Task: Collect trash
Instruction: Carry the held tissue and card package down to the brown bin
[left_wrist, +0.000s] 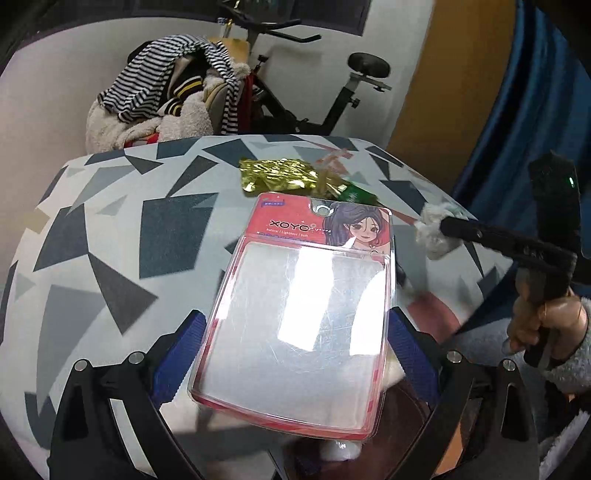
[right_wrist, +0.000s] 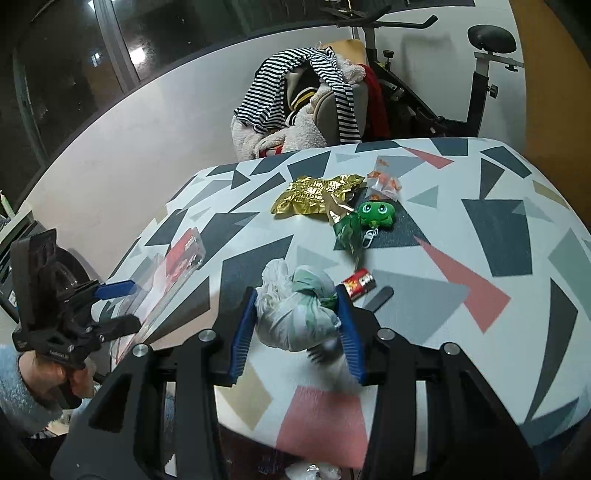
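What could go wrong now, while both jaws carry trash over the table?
The left gripper holds the slick blister pack only by its edges, so it may slip out. The loose tissue wad in the right gripper may snag or shed pieces. The frog keychain lies among the wrappers and could be taken as trash.

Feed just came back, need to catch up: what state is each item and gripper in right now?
Left gripper: shut on the blister pack, lifted off the table.
Right gripper: shut on the crumpled tissue wad.
Gold foil wrapper: crumpled, lying on the table.
Frog keychain: lying flat, untouched.
Small red packet: lying on the table.
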